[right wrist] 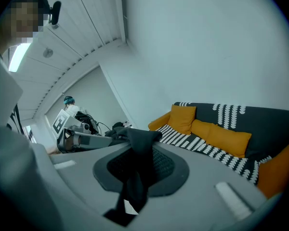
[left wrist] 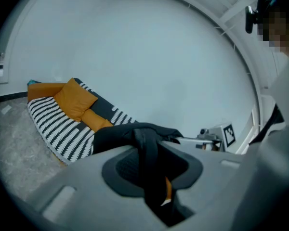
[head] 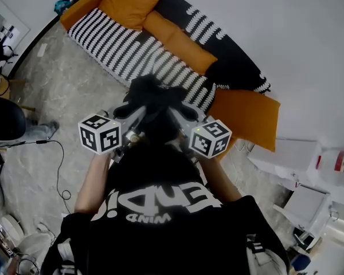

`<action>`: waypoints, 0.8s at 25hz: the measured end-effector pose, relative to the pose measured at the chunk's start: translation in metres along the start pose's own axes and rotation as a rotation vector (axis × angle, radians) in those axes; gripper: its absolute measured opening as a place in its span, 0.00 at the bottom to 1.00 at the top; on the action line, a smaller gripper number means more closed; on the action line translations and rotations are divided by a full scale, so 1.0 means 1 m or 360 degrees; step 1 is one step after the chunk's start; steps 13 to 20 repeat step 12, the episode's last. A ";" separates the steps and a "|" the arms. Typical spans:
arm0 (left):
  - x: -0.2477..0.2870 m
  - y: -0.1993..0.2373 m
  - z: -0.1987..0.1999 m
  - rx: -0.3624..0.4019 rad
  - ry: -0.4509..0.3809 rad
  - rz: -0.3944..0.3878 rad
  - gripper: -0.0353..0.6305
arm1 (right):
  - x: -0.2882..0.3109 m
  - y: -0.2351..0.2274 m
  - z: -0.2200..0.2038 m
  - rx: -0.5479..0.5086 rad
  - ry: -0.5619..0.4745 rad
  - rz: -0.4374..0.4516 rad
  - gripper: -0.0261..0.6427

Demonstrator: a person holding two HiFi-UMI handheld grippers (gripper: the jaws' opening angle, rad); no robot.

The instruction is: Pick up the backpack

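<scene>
A person in a black T-shirt point(head: 160, 211) with white lettering, seen from above, holds a pair of tongs in each hand at chest height, in the middle of the frame. The left tongs point(head: 136, 114) and the right tongs point(head: 178, 113) angle in towards each other.

Between their tips is a black backpack point(head: 155, 96), a dark, shapeless mass at frame centre. It sits over the near edge of a sofa point(head: 120, 44) covered in black-and-white stripes. From above I cannot tell whether the bag rests on the sofa or hangs clear of it. Its lower part is hidden behind the tongs and the person's shoulders.

In the left gripper view the jaws stand narrow, pinched on a black strap point(left wrist: 148, 158) that runs up between the pads into the bag's body. A small orange and white patch shows low on the strap, too small to identify. In the right gripper view the jaws are likewise narrow, clamped on a black band point(right wrist: 137, 167) of the bag with a white tag at its lower end.

Orange cushions point(head: 129, 2) lie on the sofa at upper left, and another orange cushion point(head: 246, 116) sits at right centre. A black chair point(head: 4, 119) is cut off by the left edge, on a speckled grey floor point(head: 63, 90). White boxes point(head: 286, 159) at lower right are hard to make out.
</scene>
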State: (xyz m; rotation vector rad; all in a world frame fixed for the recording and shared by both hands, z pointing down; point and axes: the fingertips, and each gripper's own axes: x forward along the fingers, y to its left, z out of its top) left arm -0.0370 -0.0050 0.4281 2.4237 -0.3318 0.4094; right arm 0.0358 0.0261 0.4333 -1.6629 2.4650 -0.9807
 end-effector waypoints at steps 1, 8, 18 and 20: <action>0.000 0.000 0.000 -0.0001 0.0001 -0.0001 0.20 | 0.000 0.000 0.000 0.0001 0.0002 -0.0001 0.12; -0.001 -0.002 -0.003 -0.0019 0.0005 0.0009 0.20 | -0.001 -0.001 -0.002 0.0017 0.0016 0.0008 0.12; -0.003 0.000 -0.007 -0.0029 0.0007 0.0012 0.20 | 0.001 0.000 -0.006 0.0025 0.0022 0.0012 0.12; -0.003 0.000 -0.007 -0.0029 0.0007 0.0012 0.20 | 0.001 0.000 -0.006 0.0025 0.0022 0.0012 0.12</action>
